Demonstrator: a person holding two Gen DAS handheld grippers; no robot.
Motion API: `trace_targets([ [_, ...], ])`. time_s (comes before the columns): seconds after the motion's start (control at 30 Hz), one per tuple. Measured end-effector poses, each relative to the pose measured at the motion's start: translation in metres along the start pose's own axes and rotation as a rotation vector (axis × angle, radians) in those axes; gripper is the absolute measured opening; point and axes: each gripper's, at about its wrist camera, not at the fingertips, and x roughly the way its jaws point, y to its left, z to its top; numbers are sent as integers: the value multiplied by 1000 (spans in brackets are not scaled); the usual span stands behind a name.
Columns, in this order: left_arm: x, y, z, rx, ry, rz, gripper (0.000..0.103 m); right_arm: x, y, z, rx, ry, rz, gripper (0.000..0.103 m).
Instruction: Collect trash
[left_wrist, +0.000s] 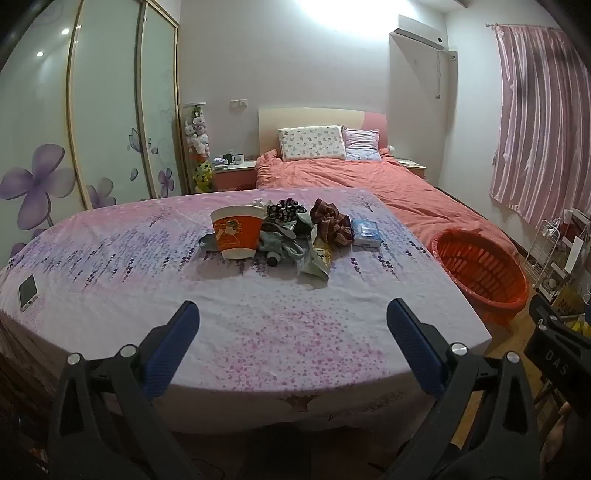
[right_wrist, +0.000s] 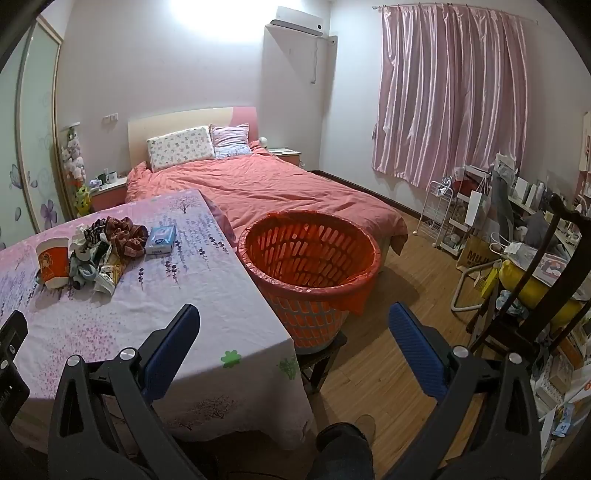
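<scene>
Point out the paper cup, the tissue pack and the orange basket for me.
paper cup (left_wrist: 236, 236), left wrist view, on its orange printed side.
tissue pack (right_wrist: 160, 239), right wrist view, on its blue top face.
orange basket (right_wrist: 314, 314), right wrist view, on its slotted outer wall.

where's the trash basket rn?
The orange basket stands on a low stool off the table's right edge, near the foot of the bed; right wrist view shows it best.

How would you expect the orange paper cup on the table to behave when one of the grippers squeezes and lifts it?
The orange paper cup looks thin-walled, so it probably dents under a firm pinch. It leans against the trash pile, so a push likely tips or rolls it. It seems light for its size; whether it is empty cannot be told.
</scene>
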Motion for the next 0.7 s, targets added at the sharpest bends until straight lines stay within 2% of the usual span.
trace_targets([
  [0.7,5,4,-1,-3,6,-4,99,1,1,0,-4,1,-2,101],
])
